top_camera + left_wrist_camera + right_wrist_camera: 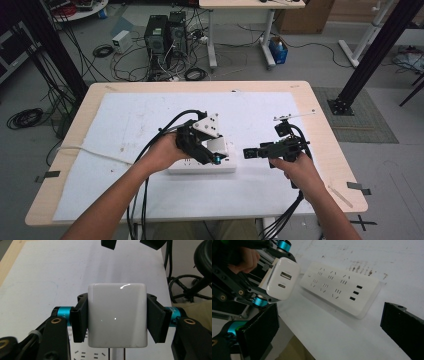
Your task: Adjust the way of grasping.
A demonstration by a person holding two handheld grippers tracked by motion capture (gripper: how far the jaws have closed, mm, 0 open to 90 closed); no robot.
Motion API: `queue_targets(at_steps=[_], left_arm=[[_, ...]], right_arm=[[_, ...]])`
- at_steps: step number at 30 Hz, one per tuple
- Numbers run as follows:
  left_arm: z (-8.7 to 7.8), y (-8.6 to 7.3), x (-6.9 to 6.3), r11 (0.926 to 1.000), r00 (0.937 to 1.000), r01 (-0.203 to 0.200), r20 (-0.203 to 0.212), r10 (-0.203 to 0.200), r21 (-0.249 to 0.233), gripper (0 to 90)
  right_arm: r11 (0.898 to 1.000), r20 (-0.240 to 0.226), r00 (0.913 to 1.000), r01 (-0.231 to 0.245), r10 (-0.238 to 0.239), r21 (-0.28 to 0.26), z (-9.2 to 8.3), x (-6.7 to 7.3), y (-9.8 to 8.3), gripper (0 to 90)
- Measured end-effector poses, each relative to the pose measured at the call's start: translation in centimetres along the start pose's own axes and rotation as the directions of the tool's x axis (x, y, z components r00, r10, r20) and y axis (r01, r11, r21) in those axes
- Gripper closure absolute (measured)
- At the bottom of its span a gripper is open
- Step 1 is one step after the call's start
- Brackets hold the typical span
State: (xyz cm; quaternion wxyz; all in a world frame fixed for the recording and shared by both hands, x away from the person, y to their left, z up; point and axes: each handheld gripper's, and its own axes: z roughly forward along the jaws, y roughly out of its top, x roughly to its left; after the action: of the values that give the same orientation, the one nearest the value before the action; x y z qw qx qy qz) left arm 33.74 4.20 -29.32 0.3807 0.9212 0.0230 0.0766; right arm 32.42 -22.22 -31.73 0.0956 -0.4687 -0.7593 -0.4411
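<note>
The tabletop (320, 130) carries a white sheet (135, 120) over most of its surface, and on that sheet, near the front and middle, lies a white power strip (200, 166) with its rows of sockets and three side ports facing up. Above the strip the left gripper (212, 150) is clamped on a white charger block (117, 315), its two black pads pressing the block's opposite sides; in the left gripper view two thin prongs show below the block, pointing towards the strip's sockets. The right gripper (247, 153) hangs just to the right of the strip with its jaws wide apart and nothing between them. The likely step is seating the charger in a socket, and the risks lie there: if the prongs come down slightly off the slots, they could bend or push the unheld strip across the sheet. The glossy sides of the block could also slip between the pads under pressure, tilting it. The open right gripper steadying the strip would lessen both.
</note>
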Motion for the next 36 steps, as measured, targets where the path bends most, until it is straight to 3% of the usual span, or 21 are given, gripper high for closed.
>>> queue_targets(at_steps=[2, 10, 11, 15, 17, 21, 25, 27, 32, 33, 36], left_arm=[[0.4, 0.3, 0.0, 0.9997, 0.9998, -0.021, 0.000, 0.021, -0.010, 42.5], [1.6, 1.1, -0.4, 0.9982, 0.9990, -0.045, 0.006, 0.045, -0.039, 42.5], [1.8, 1.3, -0.5, 0.9975, 0.9979, -0.064, 0.010, 0.064, -0.032, 42.5], [2.2, 1.5, -0.5, 0.9968, 0.9973, -0.072, 0.013, 0.073, -0.033, 42.5], [2.4, 1.6, -0.6, 0.9967, 0.9978, -0.064, 0.013, 0.065, -0.049, 42.5], [2.5, 1.7, -0.6, 0.9967, 0.9976, -0.067, 0.016, 0.068, -0.046, 42.5], [2.7, 1.8, -0.7, 0.9964, 0.9977, -0.064, 0.016, 0.065, -0.055, 42.5], [2.6, 1.9, -0.7, 0.9961, 0.9974, -0.070, 0.015, 0.071, -0.054, 42.5], [2.7, 1.9, -0.7, 0.9958, 0.9972, -0.074, 0.011, 0.074, -0.054, 42.5], [2.7, 2.0, -0.8, 0.9956, 0.9971, -0.075, 0.010, 0.076, -0.056, 42.5], [2.8, 2.0, -0.8, 0.9955, 0.9972, -0.073, 0.008, 0.074, -0.061, 42.5]], right_arm=[[1.000, -0.021, 0.9997, -0.008, 0.008, -0.003, 0.1, 0.0, 0.1, 1.3], [0.998, -0.089, 0.9938, -0.067, 0.066, -0.011, 0.2, 0.0, 0.2, 1.3], [0.996, -0.107, 0.9908, -0.085, 0.083, -0.011, 0.3, -0.1, 0.3, 1.4], [0.992, -0.134, 0.9829, -0.127, 0.126, 0.001, 0.5, -0.2, 0.4, 1.3], [0.988, -0.159, 0.9751, -0.156, 0.155, 0.004, 0.7, -0.2, 0.4, 1.4], [0.984, -0.170, 0.9691, -0.178, 0.179, 0.019, 1.2, -0.3, 0.5, 1.4], [0.977, -0.193, 0.9575, -0.212, 0.214, 0.033, 1.6, -0.5, 0.7, 4.2], [0.974, -0.206, 0.9518, -0.226, 0.227, 0.031, 1.8, -0.6, 0.7, 4.4], [0.974, -0.214, 0.9507, -0.224, 0.225, 0.027, 1.8, -0.8, 0.8, 7.5], [0.974, -0.224, 0.9487, -0.223, 0.223, 0.024, 1.8, -0.8, 0.8, 14.4], [0.970, -0.240, 0.9406, -0.238, 0.240, 0.038, 1.9, -0.8, 0.8, 17.7]])
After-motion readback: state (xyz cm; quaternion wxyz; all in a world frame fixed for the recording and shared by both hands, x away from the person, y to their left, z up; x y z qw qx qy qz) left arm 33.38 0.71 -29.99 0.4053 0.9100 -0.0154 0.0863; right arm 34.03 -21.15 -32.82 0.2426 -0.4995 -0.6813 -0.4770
